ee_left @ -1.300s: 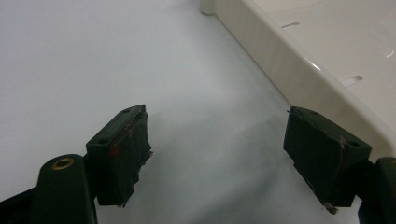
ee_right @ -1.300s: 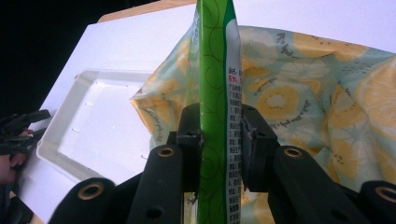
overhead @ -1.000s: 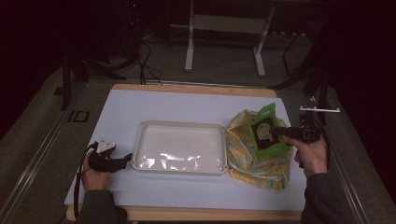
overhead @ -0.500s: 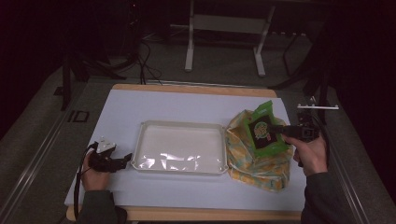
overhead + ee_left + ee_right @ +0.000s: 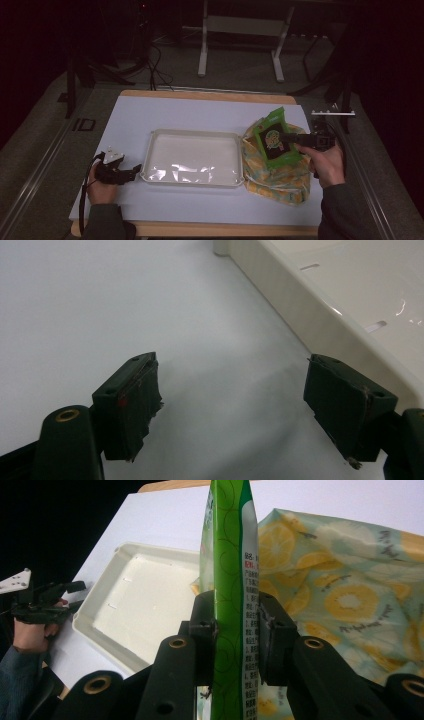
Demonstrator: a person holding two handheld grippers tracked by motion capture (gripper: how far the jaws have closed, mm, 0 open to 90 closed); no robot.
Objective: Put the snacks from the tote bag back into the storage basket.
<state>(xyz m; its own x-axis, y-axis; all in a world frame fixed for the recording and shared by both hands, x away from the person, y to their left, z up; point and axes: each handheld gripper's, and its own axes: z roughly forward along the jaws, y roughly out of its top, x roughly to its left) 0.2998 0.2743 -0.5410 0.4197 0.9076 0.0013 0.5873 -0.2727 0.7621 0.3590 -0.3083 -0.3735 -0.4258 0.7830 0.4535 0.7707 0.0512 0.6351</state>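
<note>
Now | right gripper (image 5: 234, 625) pinching green packet (image 5: 275, 138) | held on edge, long axis tilted up-left | left gripper (image 5: 235, 405) spread

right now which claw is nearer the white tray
Left. The left claw sits open on the table right beside the tray, at its left edge. The right claw is off past the tray's right side, shut on a green packet over the lemon-print bag.
</note>
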